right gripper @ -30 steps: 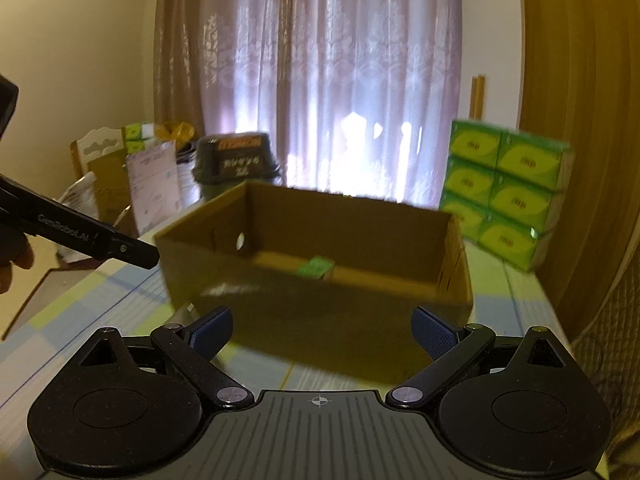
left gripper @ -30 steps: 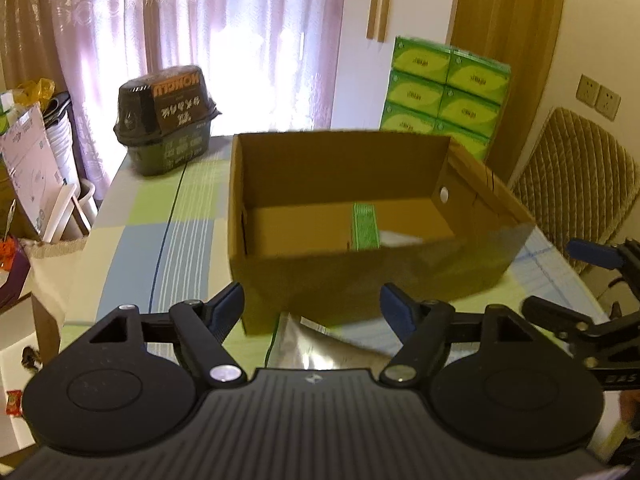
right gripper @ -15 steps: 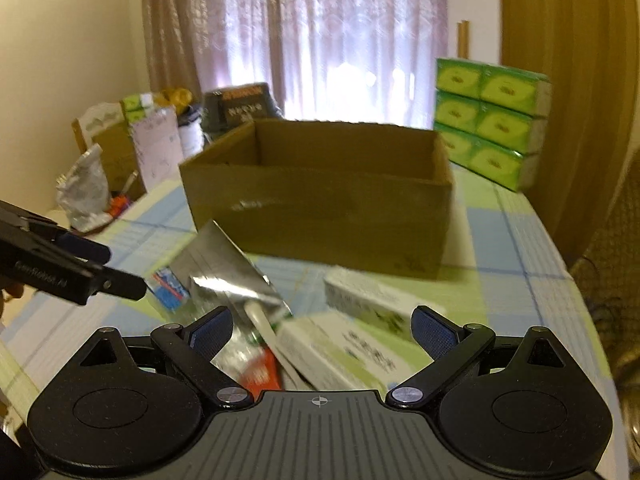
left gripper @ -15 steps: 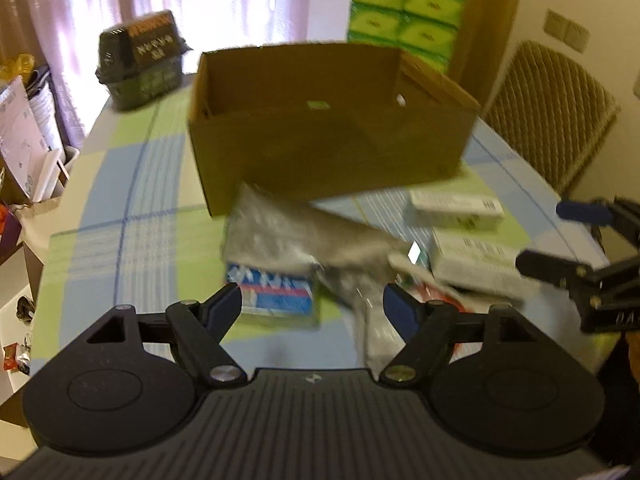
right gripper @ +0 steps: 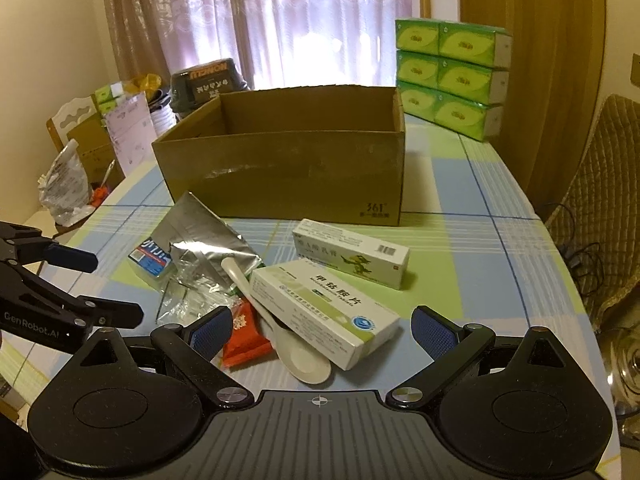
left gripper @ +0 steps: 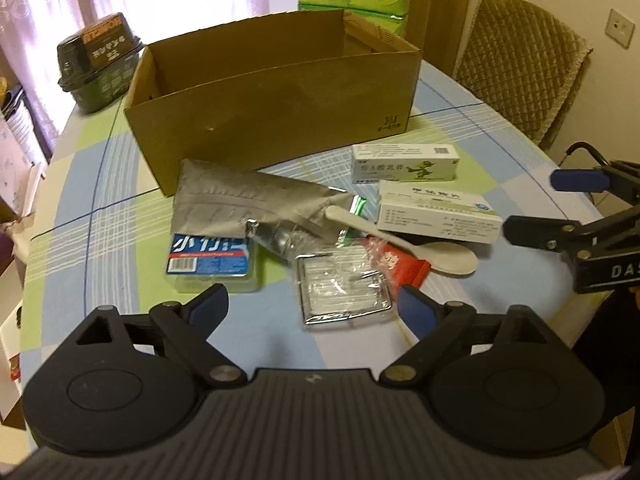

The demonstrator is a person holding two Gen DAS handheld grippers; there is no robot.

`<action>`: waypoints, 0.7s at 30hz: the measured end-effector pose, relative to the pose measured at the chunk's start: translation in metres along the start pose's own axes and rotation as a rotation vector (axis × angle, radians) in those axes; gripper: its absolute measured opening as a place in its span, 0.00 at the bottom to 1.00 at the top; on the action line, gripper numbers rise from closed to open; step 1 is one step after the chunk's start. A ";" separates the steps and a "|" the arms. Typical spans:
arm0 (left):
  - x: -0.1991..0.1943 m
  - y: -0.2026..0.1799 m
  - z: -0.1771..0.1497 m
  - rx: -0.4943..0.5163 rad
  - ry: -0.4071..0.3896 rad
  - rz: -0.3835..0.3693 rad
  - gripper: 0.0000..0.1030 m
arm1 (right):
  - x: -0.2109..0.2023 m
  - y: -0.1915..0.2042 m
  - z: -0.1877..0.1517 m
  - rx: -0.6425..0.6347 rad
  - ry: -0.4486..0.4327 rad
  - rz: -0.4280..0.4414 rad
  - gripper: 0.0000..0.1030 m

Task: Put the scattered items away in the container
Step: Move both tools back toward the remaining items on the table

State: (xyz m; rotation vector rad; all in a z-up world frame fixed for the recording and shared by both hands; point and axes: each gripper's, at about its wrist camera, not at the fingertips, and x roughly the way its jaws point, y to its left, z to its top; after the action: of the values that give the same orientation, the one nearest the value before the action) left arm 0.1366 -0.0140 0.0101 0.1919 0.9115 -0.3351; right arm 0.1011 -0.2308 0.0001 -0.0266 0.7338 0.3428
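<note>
the blue-padded fingers (left gripper: 210,306) of the left gripper (left gripper: 314,308) stood wide apart, holding nothing, above a shiny metal case in clear wrap (left gripper: 344,290). the right gripper (right gripper: 320,326) was likewise spread and empty over a white plastic spoon (right gripper: 280,324) and a white-and-green tablet box (right gripper: 326,310). beyond lay a red sachet (left gripper: 400,262), a blue-labelled tissue pack (left gripper: 210,258), a crumpled silver foil pouch (left gripper: 244,204) and a long white ointment carton (left gripper: 404,162) (all loose on the checked tablecloth (left gripper: 100,200)). farthest stood the open brown cardboard box (left gripper: 276,108).
</note>
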 end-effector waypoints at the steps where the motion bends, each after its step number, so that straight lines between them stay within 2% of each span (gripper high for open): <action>1: -0.001 0.000 0.000 -0.004 0.001 0.006 0.87 | -0.002 0.000 0.000 -0.005 -0.004 -0.002 0.98; 15: -0.014 -0.017 0.018 0.008 -0.035 0.004 0.88 | -0.003 0.020 0.006 -0.075 -0.019 -0.036 0.98; 21: 0.002 -0.012 0.008 -0.016 -0.014 -0.019 0.88 | 0.011 0.012 -0.006 -0.130 0.003 -0.109 0.98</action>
State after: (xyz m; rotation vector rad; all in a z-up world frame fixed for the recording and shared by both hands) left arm 0.1392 -0.0286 0.0135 0.1659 0.9024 -0.3466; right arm 0.1009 -0.2167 -0.0105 -0.1892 0.7093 0.2854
